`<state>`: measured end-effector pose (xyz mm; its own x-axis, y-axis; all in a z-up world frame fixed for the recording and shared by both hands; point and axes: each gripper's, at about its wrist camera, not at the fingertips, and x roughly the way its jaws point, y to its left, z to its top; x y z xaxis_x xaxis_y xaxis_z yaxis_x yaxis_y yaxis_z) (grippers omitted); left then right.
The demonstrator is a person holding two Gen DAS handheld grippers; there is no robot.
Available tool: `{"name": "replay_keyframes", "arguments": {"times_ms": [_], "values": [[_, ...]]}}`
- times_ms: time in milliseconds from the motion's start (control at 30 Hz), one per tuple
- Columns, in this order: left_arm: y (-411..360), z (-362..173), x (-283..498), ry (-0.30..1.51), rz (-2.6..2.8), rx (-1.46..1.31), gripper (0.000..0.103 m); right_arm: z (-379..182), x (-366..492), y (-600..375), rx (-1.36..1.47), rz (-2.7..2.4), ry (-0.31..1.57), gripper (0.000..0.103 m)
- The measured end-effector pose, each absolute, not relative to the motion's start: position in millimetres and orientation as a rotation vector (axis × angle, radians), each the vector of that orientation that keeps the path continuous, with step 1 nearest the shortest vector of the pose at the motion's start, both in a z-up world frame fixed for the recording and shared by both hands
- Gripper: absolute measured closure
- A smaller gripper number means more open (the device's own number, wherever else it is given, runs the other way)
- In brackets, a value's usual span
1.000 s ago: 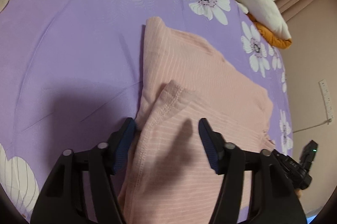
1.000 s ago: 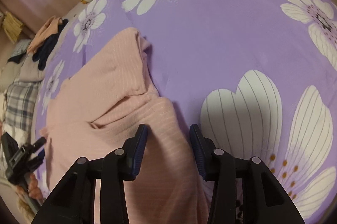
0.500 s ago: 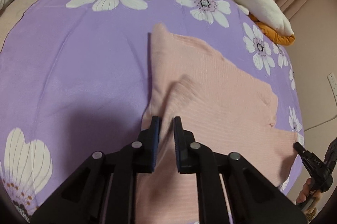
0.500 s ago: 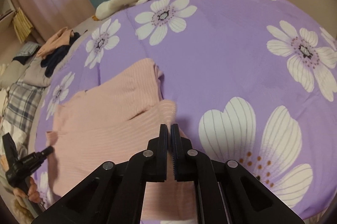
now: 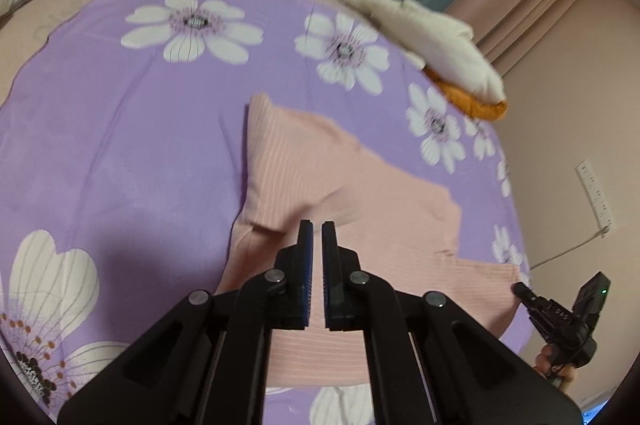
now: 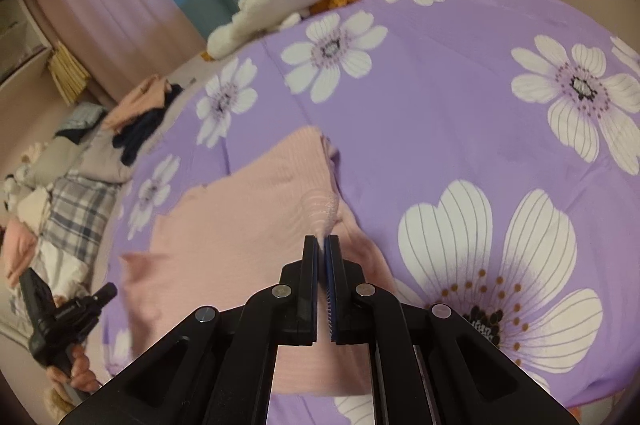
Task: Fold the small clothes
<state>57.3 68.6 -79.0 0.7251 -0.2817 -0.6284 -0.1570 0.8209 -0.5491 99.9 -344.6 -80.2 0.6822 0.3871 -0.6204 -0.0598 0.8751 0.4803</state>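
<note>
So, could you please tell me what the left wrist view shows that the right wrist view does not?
Only the left wrist view shows the wall socket strip and the left gripper, shut on the pink garment. Only the right wrist view shows the right gripper pinching a lifted fold of the garment. Both show the purple flowered sheet and the white and orange plush.

Left gripper point(image 5: 317, 229): jaws just closed, pinching pink cloth point(image 5: 320, 181). Right gripper point(image 6: 322, 243): jaws closed, clamped on a raised fold of it.
</note>
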Motion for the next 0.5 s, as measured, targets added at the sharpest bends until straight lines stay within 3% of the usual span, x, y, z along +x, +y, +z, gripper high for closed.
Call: {"name": "replay_keyframes", "arguments": {"times_ms": [300, 400, 467, 500], "values": [[76, -93, 76, 0.849, -0.089, -0.589, 0.099, -75, 98, -341, 0.423, 0.263, 0.77, 0.097], [80, -102, 88, 0.885, -0.09, -0.591, 0.087, -81, 97, -343, 0.419, 0.245, 0.791, 0.097], [79, -105, 95, 0.895, -0.093, -0.573, 0.07, -84, 95, -346, 0.431, 0.24, 0.8, 0.097], [78, -107, 100, 0.898, -0.094, -0.557, 0.068, -84, 95, -347, 0.434, 0.239, 0.804, 0.097]]}}
